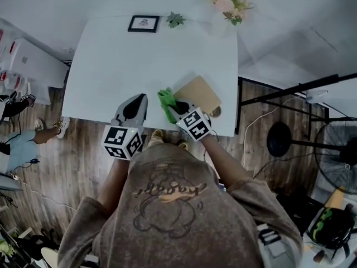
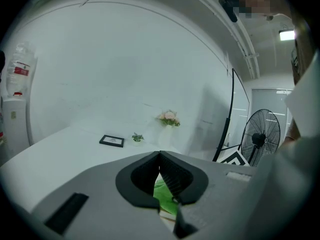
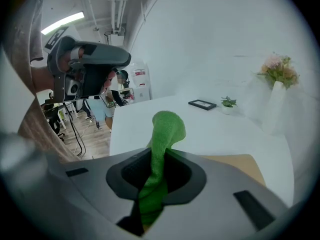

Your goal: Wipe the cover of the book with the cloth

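Your right gripper (image 3: 159,159) clamps the green cloth (image 3: 168,125) at the tan book's (image 1: 198,92) 8 o'clock corner. Only its own view shows your left gripper (image 2: 160,159) pinched closed, empty.

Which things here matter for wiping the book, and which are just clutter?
Job: green cloth, clamped in the jaws of the right gripper; tan-covered book on the white table.
Lying about: picture frame, small potted plant, vase of flowers, floor fan.

Overhead head view; gripper views low across shared table (image 1: 139,66).
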Action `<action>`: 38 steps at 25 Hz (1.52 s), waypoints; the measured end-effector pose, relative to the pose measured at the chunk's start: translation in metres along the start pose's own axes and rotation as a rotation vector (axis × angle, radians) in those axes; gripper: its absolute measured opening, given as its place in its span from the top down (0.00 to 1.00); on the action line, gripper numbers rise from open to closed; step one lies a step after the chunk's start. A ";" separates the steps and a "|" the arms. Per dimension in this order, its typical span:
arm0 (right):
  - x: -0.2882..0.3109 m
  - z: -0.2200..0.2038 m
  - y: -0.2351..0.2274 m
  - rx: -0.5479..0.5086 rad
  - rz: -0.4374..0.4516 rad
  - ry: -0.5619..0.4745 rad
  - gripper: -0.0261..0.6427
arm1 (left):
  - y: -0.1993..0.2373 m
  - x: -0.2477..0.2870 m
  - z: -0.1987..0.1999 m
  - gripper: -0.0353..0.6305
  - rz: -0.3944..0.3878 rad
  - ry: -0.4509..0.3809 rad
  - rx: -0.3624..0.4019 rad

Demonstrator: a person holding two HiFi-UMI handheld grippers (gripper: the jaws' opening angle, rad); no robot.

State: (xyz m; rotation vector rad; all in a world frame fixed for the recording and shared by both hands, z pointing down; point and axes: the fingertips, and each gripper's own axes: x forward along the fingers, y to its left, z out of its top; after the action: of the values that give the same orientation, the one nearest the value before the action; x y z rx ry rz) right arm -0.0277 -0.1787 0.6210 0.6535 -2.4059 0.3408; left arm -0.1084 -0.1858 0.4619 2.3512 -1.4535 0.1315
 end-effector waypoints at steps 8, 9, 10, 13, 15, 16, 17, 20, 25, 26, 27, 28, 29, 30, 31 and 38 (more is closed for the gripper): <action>-0.010 -0.005 -0.045 -0.016 -0.070 0.022 0.86 | -0.012 0.017 0.003 0.94 -0.041 0.007 0.014; -0.012 -0.006 -0.051 -0.014 -0.080 0.023 0.86 | -0.012 0.018 0.003 0.94 -0.043 0.008 0.014; -0.013 -0.007 -0.058 -0.012 -0.089 0.024 0.86 | -0.013 0.020 0.003 0.94 -0.044 0.009 0.014; -0.018 -0.010 -0.077 -0.003 -0.116 0.027 0.86 | -0.014 0.023 0.003 0.94 -0.047 0.012 0.011; -0.021 -0.011 -0.088 0.005 -0.133 0.028 0.86 | -0.014 0.025 0.003 0.94 -0.048 0.013 0.009; -0.023 -0.012 -0.094 0.010 -0.142 0.027 0.86 | -0.014 0.026 0.003 0.94 -0.049 0.013 0.009; -0.025 -0.013 -0.100 0.014 -0.151 0.027 0.86 | -0.015 0.027 0.003 0.94 -0.049 0.013 0.008; -0.030 -0.016 -0.118 0.024 -0.179 0.030 0.86 | -0.015 0.029 0.002 0.94 -0.049 0.018 0.007; -0.040 -0.021 -0.146 0.035 -0.228 0.037 0.86 | -0.016 0.030 -0.001 0.94 -0.052 0.028 0.006; -0.042 -0.022 -0.152 0.035 -0.238 0.040 0.86 | -0.016 0.031 -0.001 0.94 -0.051 0.030 0.006; -0.043 -0.023 -0.158 0.033 -0.247 0.043 0.86 | -0.015 0.031 -0.002 0.94 -0.051 0.031 0.005; -0.045 -0.024 -0.163 0.028 -0.257 0.044 0.86 | -0.015 0.031 -0.002 0.94 -0.051 0.032 0.004; -0.046 -0.025 -0.168 0.023 -0.266 0.048 0.86 | -0.015 0.031 -0.002 0.94 -0.051 0.033 0.002; -0.048 -0.026 -0.170 0.022 -0.271 0.057 0.86 | -0.015 0.030 -0.002 0.94 -0.051 0.034 0.000; -0.051 -0.026 -0.171 0.021 -0.276 0.067 0.86 | -0.016 0.030 -0.003 0.94 -0.052 0.035 0.000; -0.073 -0.011 -0.169 0.010 -0.307 0.035 0.87 | -0.018 0.030 -0.005 0.94 -0.068 0.037 -0.008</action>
State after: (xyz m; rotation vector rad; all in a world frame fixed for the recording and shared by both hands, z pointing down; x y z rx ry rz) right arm 0.1177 -0.2900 0.5981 0.9963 -2.2280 0.2322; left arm -0.0787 -0.2023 0.4695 2.3759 -1.3526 0.1500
